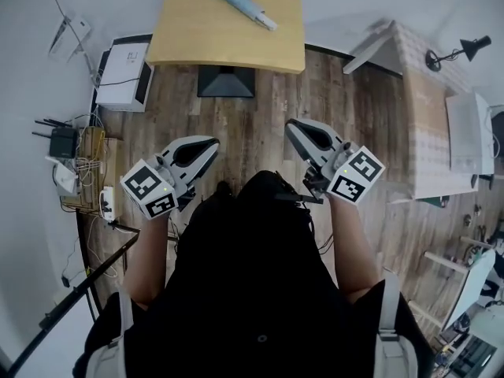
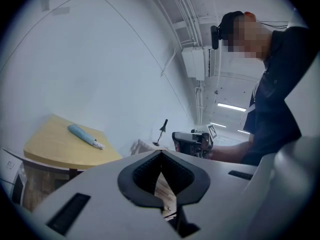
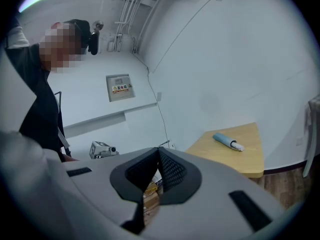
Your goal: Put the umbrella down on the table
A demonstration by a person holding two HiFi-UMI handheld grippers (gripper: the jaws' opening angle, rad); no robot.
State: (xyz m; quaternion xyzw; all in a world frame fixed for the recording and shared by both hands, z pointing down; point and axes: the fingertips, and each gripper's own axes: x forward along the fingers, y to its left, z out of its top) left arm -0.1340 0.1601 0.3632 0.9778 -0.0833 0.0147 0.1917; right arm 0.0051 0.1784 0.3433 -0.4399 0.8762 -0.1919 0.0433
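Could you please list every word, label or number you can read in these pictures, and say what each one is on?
Wall box: a yellow and red label, print too small to read.
Marker cubes: black-and-white square patterns only, no words.
Nothing else bears legible text.

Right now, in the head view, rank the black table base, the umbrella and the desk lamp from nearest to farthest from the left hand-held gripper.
1. The black table base, just ahead of the left hand-held gripper.
2. The umbrella, on the tabletop beyond.
3. The desk lamp, far right.
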